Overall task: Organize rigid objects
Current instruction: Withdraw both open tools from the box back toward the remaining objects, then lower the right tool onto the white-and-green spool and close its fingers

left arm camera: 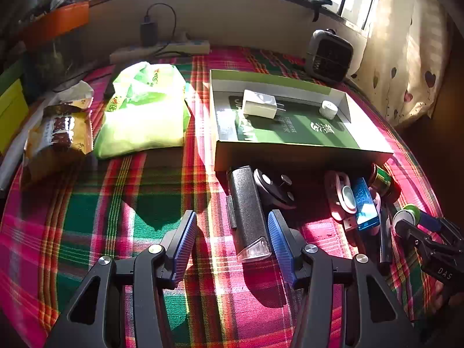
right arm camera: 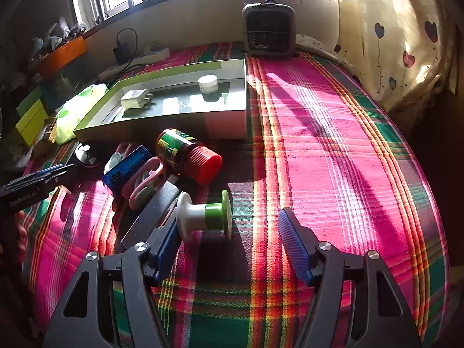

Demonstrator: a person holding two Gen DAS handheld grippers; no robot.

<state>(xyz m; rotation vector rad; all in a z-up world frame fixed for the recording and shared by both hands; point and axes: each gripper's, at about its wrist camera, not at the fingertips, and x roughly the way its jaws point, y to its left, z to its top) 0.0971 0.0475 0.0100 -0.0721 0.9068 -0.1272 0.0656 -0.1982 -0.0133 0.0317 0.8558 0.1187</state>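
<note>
A plaid cloth (right arm camera: 319,133) in pink, green and red covers the table beneath a barred window. My left gripper (left arm camera: 232,232) hangs with its 2 blue pads spread wide, the black rectangular torch (left arm camera: 246,203) lying on the cloth between them, untouched as far as I can see. My right gripper (right arm camera: 229,240) is likewise spread; its left pad lies just beside the white-and-green spool (right arm camera: 203,214), which rests on its side. Beyond the spool lie a red-capped bottle (right arm camera: 188,153), a blue case (right arm camera: 127,165) and pink scissors (right arm camera: 145,185), clustered in front of the shallow green box (left arm camera: 290,150). Inside the box sit 2 items: a white charger (left arm camera: 259,103) and a small white jar (left arm camera: 329,108). A fan heater (right arm camera: 269,30) stands behind.
</note>
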